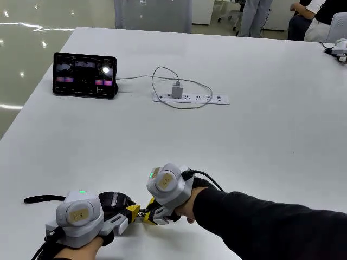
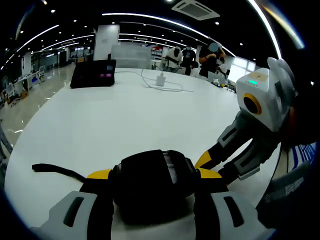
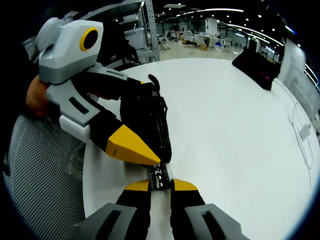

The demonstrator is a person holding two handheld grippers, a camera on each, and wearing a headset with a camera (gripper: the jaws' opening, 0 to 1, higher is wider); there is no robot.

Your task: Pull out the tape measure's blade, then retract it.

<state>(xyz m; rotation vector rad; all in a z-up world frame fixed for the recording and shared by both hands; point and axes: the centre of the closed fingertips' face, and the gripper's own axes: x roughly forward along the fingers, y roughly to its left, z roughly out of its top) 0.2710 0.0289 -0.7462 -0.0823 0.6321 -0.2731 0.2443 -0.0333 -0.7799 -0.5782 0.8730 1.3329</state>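
The black tape measure lies on the white table near its front edge, its black strap trailing left. My left gripper is shut on the case, one yellow-tipped finger on each side. My right gripper meets it from the right. In the right gripper view my right gripper is shut on the end of the blade, of which a short marked length shows outside the case. The left gripper's yellow fingertip lies just above the blade.
A dark tablet stands at the back left. A white power strip with a charger and looped cable lies mid-table. People stand and sit beyond the far edge. The near table edge is close below the grippers.
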